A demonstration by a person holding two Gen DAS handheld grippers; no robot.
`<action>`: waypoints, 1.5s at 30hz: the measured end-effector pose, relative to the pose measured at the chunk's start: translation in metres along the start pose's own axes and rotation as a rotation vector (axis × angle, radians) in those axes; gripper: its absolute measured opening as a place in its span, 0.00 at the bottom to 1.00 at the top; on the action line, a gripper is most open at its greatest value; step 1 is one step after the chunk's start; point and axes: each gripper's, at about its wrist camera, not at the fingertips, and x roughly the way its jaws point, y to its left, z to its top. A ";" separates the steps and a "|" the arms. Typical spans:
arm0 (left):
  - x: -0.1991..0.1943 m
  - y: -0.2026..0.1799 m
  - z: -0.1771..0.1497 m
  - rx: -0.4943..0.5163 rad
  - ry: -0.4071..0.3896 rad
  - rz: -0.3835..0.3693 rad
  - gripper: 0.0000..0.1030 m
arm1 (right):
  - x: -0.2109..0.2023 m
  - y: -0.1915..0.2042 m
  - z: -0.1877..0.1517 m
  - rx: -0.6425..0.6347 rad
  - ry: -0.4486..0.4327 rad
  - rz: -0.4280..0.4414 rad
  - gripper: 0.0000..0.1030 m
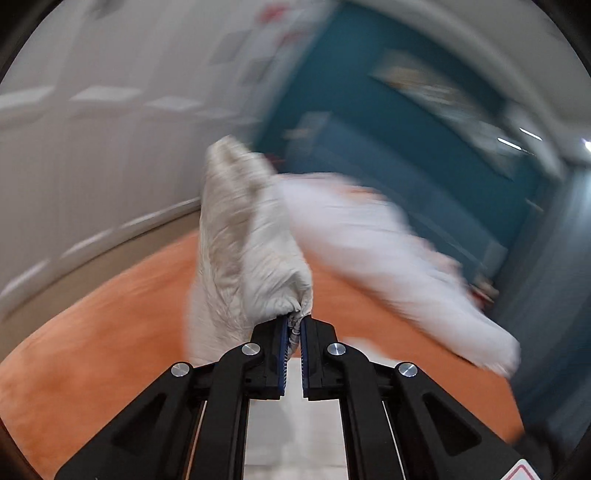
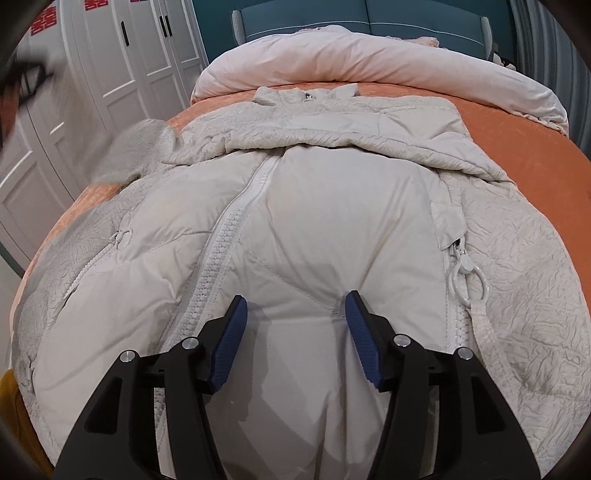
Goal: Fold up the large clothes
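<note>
A large cream puffer jacket (image 2: pixel 314 221) lies spread front-up on the orange bed (image 2: pixel 535 147), its zipper (image 2: pixel 221 236) running down the middle. My right gripper (image 2: pixel 295 306) is open, its blue pads just above the jacket's lower front. My left gripper (image 1: pixel 294 325) is shut on a bunched end of the jacket's sleeve (image 1: pixel 240 240) and holds it lifted above the bed; that view is blurred by motion. In the right wrist view the lifted sleeve (image 2: pixel 129 147) shows blurred at the left.
A pale pink duvet (image 2: pixel 369 55) is rolled at the head of the bed, against a teal headboard (image 2: pixel 332 14). White wardrobe doors (image 2: pixel 110 55) stand to the left. The pink duvet also shows in the left wrist view (image 1: pixel 388 251).
</note>
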 end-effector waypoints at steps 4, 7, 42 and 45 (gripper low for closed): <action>0.017 -0.136 -0.051 0.138 0.118 -0.203 0.56 | -0.001 -0.002 0.000 0.013 -0.001 0.038 0.59; 0.031 -0.192 -0.139 0.230 0.223 -0.235 0.83 | -0.004 -0.005 0.000 0.026 -0.008 0.063 0.63; 0.138 0.055 -0.221 0.072 0.418 0.457 0.83 | 0.133 -0.087 0.176 0.221 0.126 0.015 0.13; 0.139 0.055 -0.223 0.084 0.415 0.466 0.83 | 0.106 -0.085 0.178 0.241 0.064 -0.021 0.21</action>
